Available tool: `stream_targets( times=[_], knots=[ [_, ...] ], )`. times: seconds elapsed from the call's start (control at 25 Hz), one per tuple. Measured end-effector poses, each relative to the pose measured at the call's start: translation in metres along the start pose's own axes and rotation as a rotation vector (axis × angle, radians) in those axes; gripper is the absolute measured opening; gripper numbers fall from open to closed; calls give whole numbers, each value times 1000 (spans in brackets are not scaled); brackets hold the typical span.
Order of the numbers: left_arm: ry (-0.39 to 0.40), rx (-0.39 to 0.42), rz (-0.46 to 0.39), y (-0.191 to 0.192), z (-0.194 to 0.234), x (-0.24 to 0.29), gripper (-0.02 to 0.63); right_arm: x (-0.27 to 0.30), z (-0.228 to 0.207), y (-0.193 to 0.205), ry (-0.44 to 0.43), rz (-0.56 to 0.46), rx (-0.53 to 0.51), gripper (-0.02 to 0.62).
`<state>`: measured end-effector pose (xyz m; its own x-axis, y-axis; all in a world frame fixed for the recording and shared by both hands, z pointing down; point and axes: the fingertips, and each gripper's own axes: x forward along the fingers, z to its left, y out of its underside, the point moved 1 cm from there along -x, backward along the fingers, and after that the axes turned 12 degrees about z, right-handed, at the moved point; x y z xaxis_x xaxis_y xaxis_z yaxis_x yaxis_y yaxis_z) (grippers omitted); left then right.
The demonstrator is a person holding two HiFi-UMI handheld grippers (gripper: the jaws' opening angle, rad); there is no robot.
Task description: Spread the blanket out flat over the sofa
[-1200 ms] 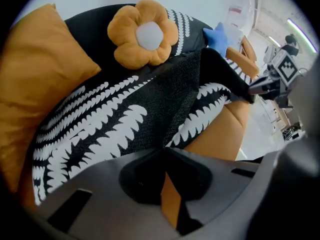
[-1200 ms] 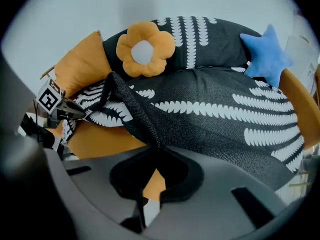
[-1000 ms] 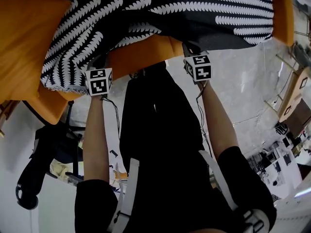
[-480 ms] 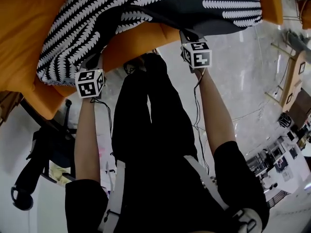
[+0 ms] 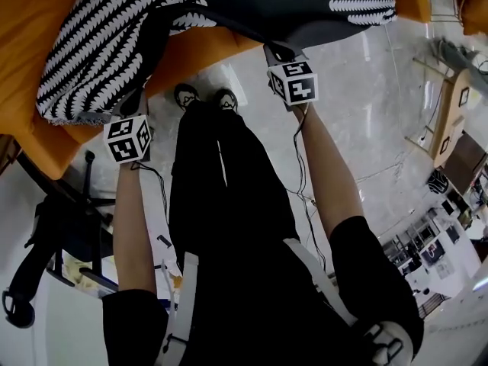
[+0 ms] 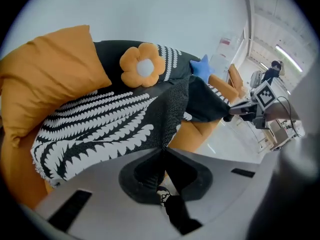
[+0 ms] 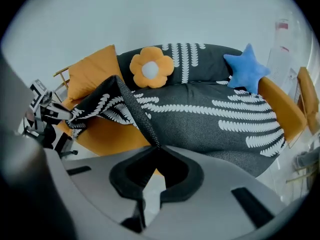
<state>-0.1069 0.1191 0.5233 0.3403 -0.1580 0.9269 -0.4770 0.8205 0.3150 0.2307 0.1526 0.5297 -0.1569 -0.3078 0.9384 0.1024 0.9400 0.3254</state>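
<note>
I am holding the left gripper (image 6: 162, 151) pressed shut on the front hem of the black woven blanket with white leaf pattern (image 7: 210, 114), the cloth rising straight out of the closed jaws. I am holding the right gripper (image 7: 158, 149) the same way, pinched shut on another point of that hem. The two grips stand well apart, so I judge the hem is being held between them for control of its full width, with the front strip raised off the seat and showing its dark underside. The rest of the blanket is lying over the seat and backrest of the orange upholstered sofa (image 7: 107, 134), whose front remains bare. No container is in view; the sofa is serving as the bearing surface. It is carrying an orange square cushion (image 6: 50, 79) at the left end, touching the blanket, an orange flower-shaped cushion with a white centre (image 7: 151, 67) against the backrest, and a blue star-shaped cushion (image 7: 246, 69) near the right end. I am judging the spreading as partly done: the raised hem needs drawing out and laying down flat.
</note>
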Motion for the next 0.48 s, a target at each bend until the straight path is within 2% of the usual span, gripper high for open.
stream_targets(
  times=[0.16,0.48],
  knots=[
    [-15,-2,2,8,-10,-7,34,-12,-3,6,-12,-14,-8,26],
    [-56,-69,20,39,-14,-20,34,-15,1,26,-43,-1,-31,26]
  ],
)
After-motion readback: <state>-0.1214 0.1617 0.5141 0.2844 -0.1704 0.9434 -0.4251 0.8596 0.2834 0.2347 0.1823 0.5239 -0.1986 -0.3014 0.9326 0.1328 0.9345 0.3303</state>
